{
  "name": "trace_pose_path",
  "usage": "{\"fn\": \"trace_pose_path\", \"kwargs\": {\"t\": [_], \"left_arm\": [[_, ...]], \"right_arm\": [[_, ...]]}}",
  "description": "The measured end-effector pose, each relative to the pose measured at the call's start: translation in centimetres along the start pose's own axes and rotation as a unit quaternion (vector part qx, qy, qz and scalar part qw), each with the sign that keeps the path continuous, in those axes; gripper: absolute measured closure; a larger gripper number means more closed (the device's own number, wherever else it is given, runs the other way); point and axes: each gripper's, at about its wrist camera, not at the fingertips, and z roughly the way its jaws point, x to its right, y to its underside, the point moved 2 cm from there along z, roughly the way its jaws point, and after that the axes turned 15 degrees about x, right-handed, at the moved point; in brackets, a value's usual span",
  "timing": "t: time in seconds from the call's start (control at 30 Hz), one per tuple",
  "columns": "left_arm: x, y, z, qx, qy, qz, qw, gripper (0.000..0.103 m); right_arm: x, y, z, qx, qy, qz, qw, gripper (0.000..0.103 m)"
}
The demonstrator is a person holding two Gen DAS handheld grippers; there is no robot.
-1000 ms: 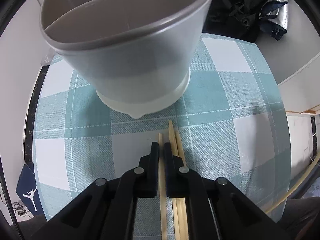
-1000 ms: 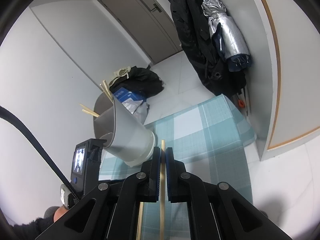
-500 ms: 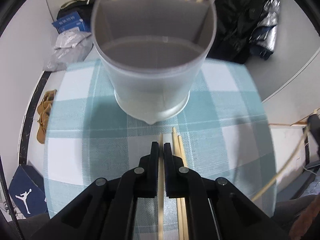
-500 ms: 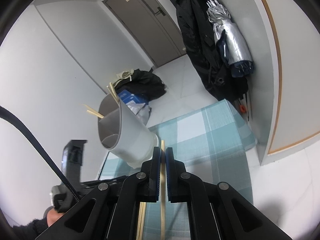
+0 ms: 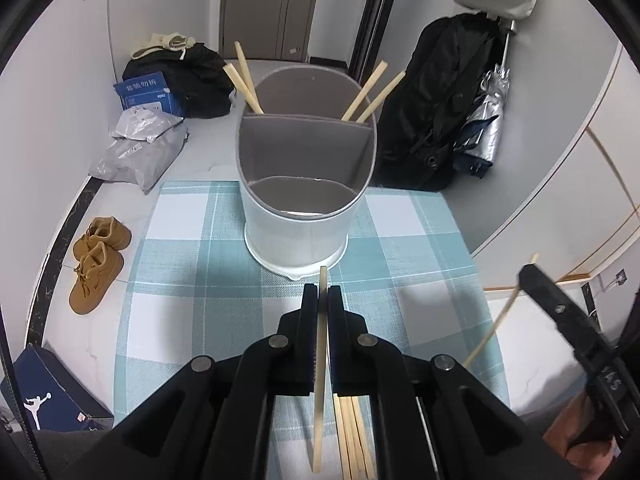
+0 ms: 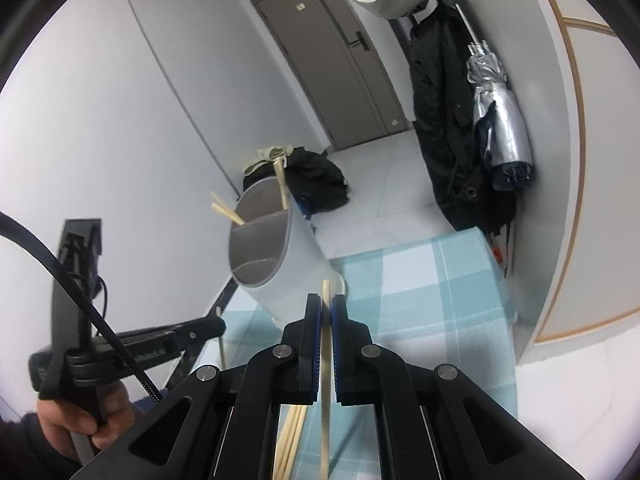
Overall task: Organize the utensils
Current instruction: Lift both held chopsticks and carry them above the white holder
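On the checked tablecloth, the divided utensil holder stood straight ahead of my left gripper, the nearer one. Both it and my right gripper were clamped on one chopstick each, lengthwise toward it.

The left gripper points steeply downward with its jaws clamped on a thin stick, while the right gripper, pitched down more gently, is likewise pinched tight, and a hand grips the left handle.
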Motion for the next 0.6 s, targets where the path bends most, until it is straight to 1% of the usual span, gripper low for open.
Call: {"fn": "trace_pose_path", "kwargs": {"t": [0.07,0.23,0.37,0.6], "left_arm": [[-0.1,0.0,-0.6,0.005,0.004,0.000,1.0000,0.101],[-0.6,-0.4,-1.8,0.018,0.007,-0.002,0.9998,0.101],[-0.9,-0.7,-2.5,0.029,0.012,-0.001,0.9995,0.101],[-1.3,-0.7,-3.2,0.036,0.021,0.003,0.9991,0.102]], "right_arm": [[-0.1,0.3,-0.1,-0.004,-0.001,0.006,1.000,0.099],[-1.1,0.5,-0.6,0.000,0.003,-0.011,1.000,0.099],[-2.7,0.4,-1.1,0.016,0.003,-0.039,0.999,0.099],[-5.2,0.4,-1.6,0.037,0.000,-0.078,0.996,0.099]]}}
